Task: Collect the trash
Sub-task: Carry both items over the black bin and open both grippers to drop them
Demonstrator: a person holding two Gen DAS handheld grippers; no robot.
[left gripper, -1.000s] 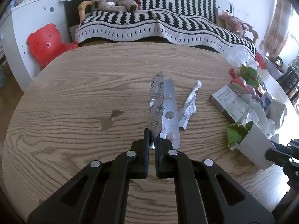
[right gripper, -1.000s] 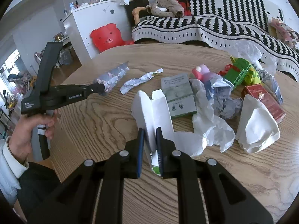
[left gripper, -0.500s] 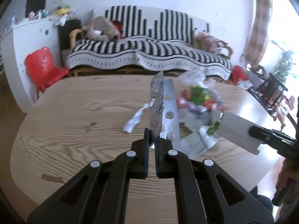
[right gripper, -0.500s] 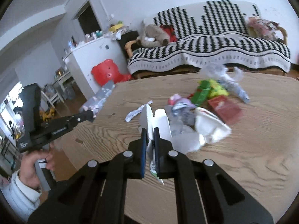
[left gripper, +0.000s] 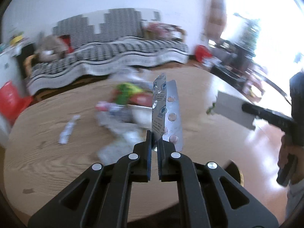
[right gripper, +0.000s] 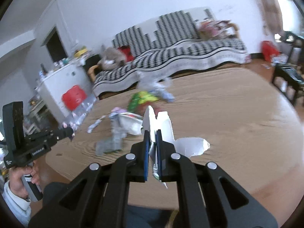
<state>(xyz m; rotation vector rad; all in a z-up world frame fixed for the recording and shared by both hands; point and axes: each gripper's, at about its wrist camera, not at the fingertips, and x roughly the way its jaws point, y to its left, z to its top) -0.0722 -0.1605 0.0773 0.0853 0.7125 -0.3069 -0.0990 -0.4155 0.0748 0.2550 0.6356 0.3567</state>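
1. Trash pile (left gripper: 125,102) heaped mid-way on wooden table (left gripper: 47,152), blurred.
2. Left gripper (left gripper: 155,142): jaws pinching silver blister pack (left gripper: 167,114), held upright above table.
3. Right gripper (right gripper: 152,142): jaws clamped on torn white carton (right gripper: 163,125), raised off table.
4. Striped sofa (right gripper: 171,57) behind.

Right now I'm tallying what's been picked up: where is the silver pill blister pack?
The blister pack stands upright in the shut left claw, centre of the left wrist view, raised above the wooden table.
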